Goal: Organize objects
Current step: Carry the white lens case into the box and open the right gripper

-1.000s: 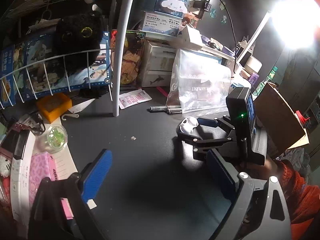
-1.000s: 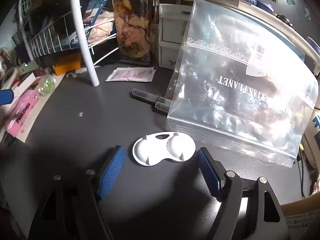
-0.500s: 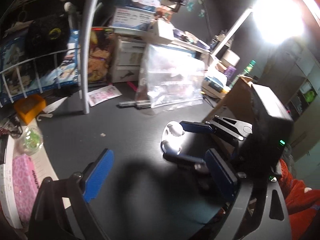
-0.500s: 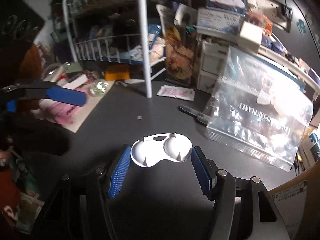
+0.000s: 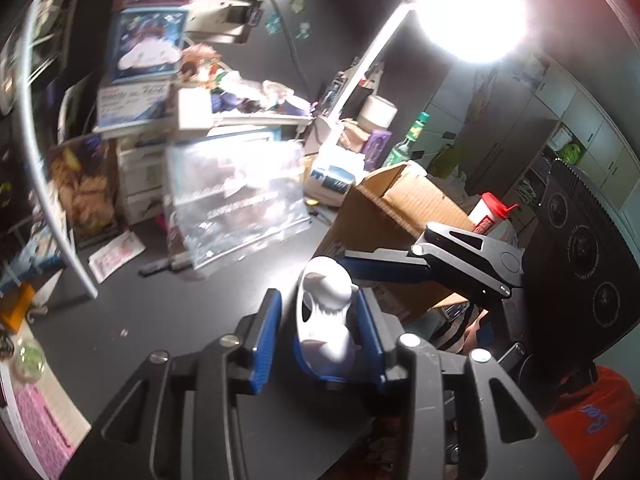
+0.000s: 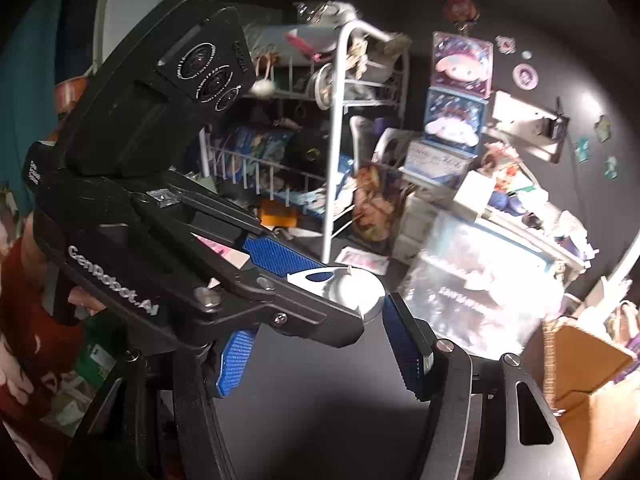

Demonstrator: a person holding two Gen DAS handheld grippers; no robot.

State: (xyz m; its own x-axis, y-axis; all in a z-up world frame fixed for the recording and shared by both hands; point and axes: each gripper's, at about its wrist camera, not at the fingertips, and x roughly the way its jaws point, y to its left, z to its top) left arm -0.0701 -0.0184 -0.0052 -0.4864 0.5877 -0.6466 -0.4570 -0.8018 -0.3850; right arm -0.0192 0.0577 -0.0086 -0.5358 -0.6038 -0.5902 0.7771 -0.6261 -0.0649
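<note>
A small white plastic two-cup holder [image 5: 326,312] is lifted above the dark desk. My right gripper [image 6: 320,344] holds it by its ends; the holder [image 6: 352,286] shows between its blue pads. In the left wrist view my left gripper [image 5: 316,330] has its blue pads on either side of the same holder, narrowed around it; the left pad shows a small gap. The right gripper [image 5: 380,280] reaches in from the right in that view. The left gripper [image 6: 292,264] crosses the right wrist view from the left.
A clear zip bag [image 5: 236,208] leans against white drawers. An open cardboard box [image 5: 396,220] stands right of it. A white wire rack post [image 5: 52,200], a pink packet [image 5: 116,256], black pens [image 5: 160,266] and a bright desk lamp [image 5: 468,12] surround the dark desk.
The right gripper closed on the white holder and lifted it off the desk. The left gripper swung over and narrowed its fingers around the same holder.
</note>
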